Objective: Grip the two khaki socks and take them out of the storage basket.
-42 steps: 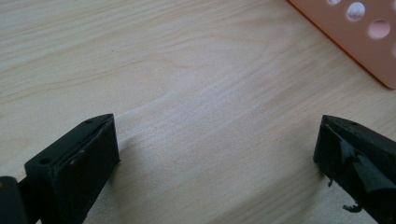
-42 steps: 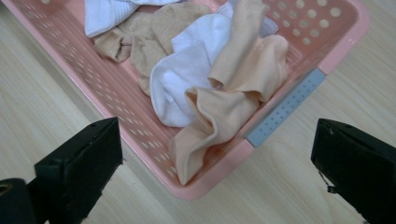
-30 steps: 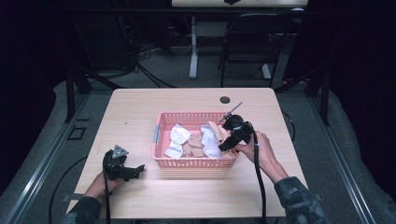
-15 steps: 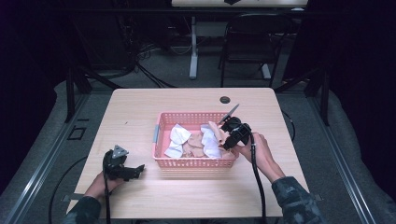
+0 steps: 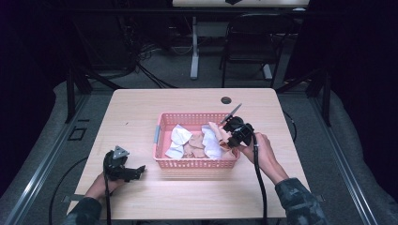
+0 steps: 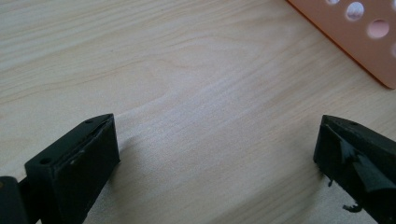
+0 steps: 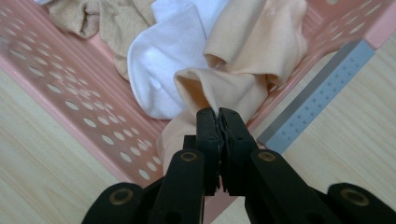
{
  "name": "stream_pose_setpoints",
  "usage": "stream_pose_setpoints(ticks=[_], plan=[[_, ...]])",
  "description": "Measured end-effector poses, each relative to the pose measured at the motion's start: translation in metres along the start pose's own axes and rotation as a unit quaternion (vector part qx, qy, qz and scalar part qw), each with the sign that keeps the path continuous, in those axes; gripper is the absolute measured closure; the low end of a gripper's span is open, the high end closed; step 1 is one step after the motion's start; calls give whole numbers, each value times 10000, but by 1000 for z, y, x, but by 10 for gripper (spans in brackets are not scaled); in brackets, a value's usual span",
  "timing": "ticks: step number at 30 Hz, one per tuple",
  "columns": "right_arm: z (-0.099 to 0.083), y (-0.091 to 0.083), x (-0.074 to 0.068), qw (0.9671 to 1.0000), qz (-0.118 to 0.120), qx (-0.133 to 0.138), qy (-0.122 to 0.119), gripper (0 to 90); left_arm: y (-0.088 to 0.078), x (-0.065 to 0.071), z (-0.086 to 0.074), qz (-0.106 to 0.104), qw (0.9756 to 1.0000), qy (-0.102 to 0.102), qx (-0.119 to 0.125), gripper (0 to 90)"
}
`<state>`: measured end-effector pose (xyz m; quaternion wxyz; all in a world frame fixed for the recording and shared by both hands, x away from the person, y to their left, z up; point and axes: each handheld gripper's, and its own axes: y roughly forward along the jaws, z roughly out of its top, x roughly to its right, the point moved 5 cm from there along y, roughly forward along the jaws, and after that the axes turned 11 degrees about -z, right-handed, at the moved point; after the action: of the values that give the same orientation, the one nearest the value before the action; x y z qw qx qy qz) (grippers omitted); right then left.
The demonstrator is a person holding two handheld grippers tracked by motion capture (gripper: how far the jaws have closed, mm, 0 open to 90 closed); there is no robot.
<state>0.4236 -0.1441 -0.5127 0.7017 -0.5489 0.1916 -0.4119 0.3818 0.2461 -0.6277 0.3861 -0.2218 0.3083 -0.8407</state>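
At the basket's right end: right gripper (image 7: 218,116) has just been closing its fingers; they now pinch a fold of the peach cloth (image 7: 243,60) between them
Basket: pink basket (image 5: 165,123) sits mid-worktop (image 5: 141,108), holding peach, white and tan cloths in a loose heap
Peach cloth: inside the basket at its right end, draped up against the wall and over the white cloth (image 7: 168,60)
Tan cloth: tan cloth (image 7: 93,18) lies further into the basket, beyond the white one
Left of the basket: left gripper (image 5: 123,169) rests on the bare worktop near the basket's front left corner, fingers spread, nothing between them
Doing it well: I would lift straight up and slowly, so the peach piece peels off the white one without dragging it over the rim; the pinch looks thin, so watch for slip
Risk: the basket may lift or slide; the idle gripper could steady its near wall
Writing: no brand, label or lettering can be read anywhere
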Motion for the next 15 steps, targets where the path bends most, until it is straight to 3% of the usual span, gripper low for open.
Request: stream_pose_setpoints(ticks=[4,5,15], plan=[[2,-4,-1,9997,0,209,104,873,0,0,0,1,10000,-1,-1,0],[3,-7,1,9999,-13,129,12,873,0,0,0,0,10000,0,-1,0],[8,-25,4,9995,28,299,59,873,0,0,0,-5,10000,-2,-2,0]])
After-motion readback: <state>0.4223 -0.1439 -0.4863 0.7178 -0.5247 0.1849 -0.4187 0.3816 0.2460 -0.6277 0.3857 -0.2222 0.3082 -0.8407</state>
